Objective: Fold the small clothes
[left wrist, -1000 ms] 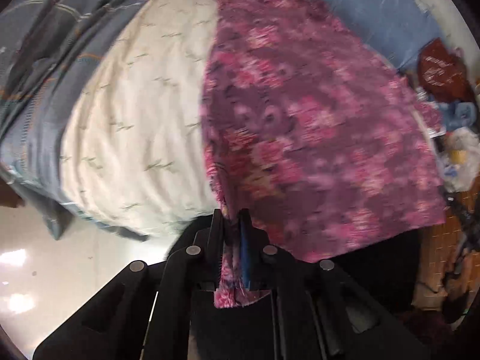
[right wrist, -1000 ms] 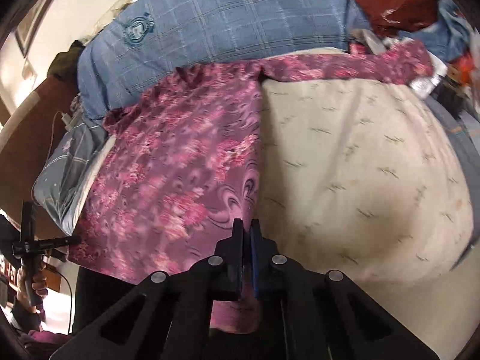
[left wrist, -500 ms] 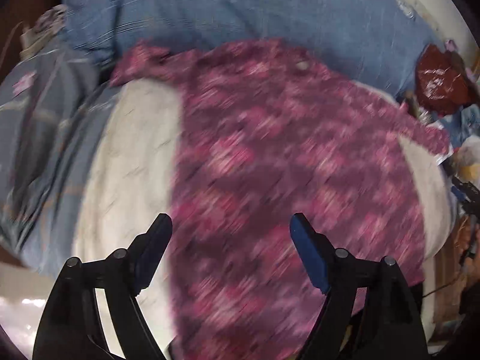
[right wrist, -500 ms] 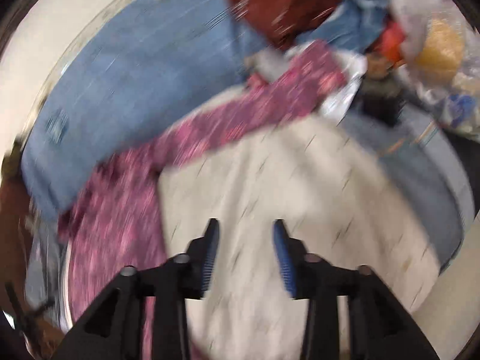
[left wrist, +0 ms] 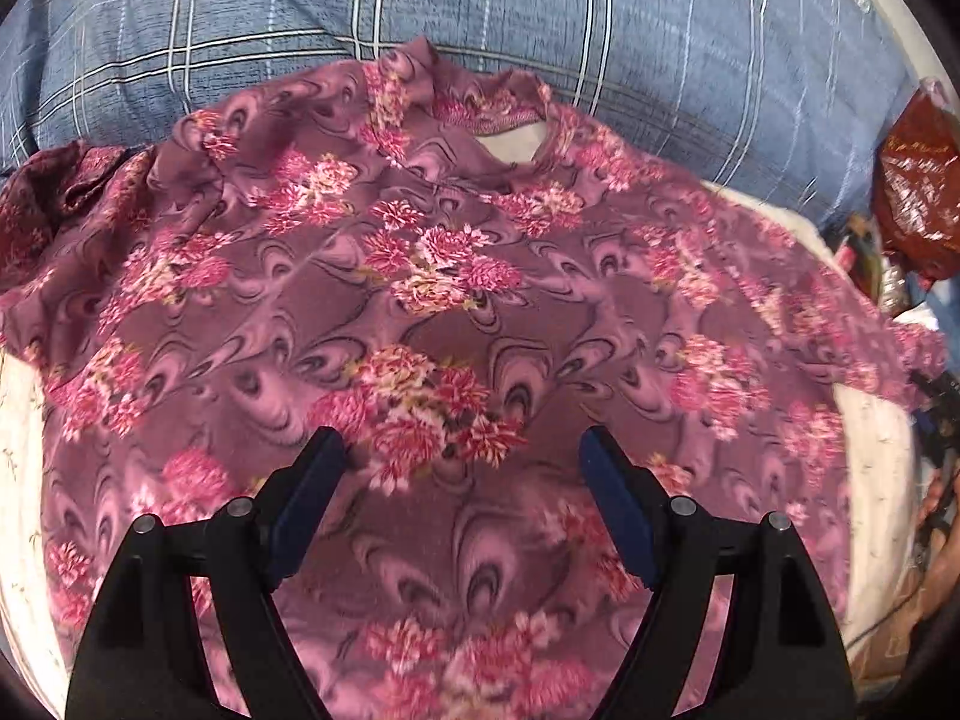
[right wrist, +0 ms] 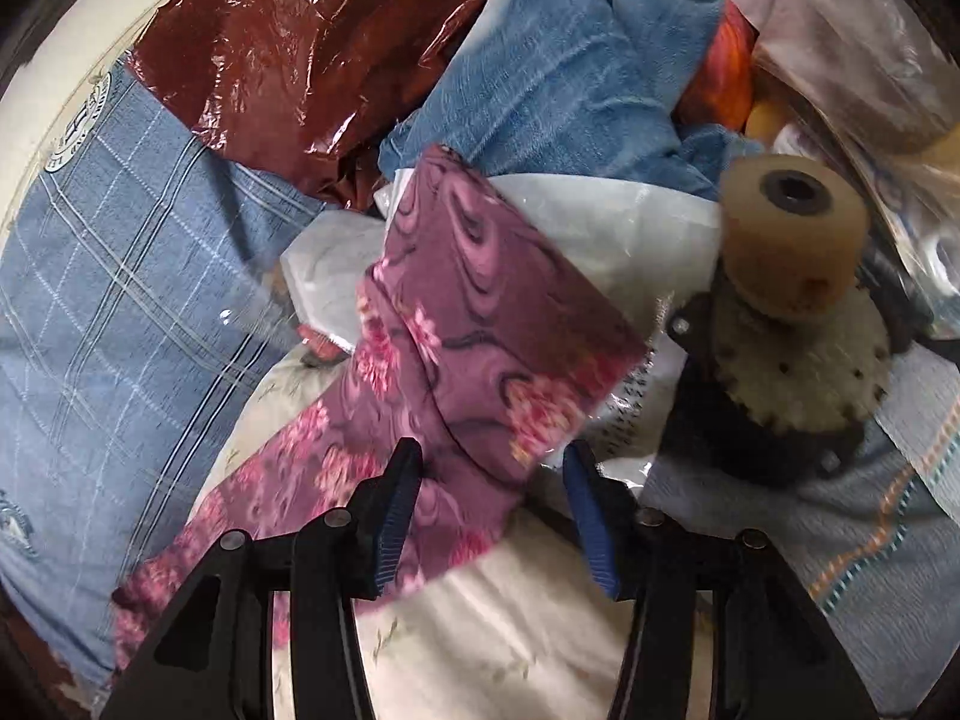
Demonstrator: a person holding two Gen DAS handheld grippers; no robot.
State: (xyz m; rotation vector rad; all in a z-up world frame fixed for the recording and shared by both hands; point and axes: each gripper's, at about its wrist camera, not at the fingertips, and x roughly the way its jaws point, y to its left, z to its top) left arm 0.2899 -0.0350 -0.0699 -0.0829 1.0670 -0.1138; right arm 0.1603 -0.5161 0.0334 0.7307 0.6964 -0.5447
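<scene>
A purple floral top (left wrist: 456,300) lies spread out, front up, across a cream bedsheet (left wrist: 873,450) printed with small sprigs. Its neckline sits at the far edge of the sheet, touching a large blue plaid pillow (left wrist: 540,18) that runs along the back. One sleeve bunches up at the far left side; the other stretches toward the right edge of the bed.

The left gripper (left wrist: 462,456) hovers over the lower middle of the top with its two blue-padded fingers (left wrist: 303,495) spread wide. Nothing is held between them.

The right gripper (right wrist: 492,474) is also spread apart and holds nothing. It hangs over the end of the top's outstretched sleeve (right wrist: 474,324), which runs diagonally from the sheet up onto a sheet of clear plastic wrapping (right wrist: 606,210). The sleeve's cuff points toward the far clutter, and its lower part lies between the two fingers as seen from the right wrist; whether they touch the cloth cannot be told.

Beyond the sleeve sits a crinkled dark red plastic bag (right wrist: 300,42) beside a heap of blue denim-coloured fabric (right wrist: 564,72). To the right stands a tan spool (right wrist: 792,228) on a toothed, cream-coloured round part with a black base. A pale blue striped cloth (right wrist: 870,516) lies at the right edge of the bed.
</scene>
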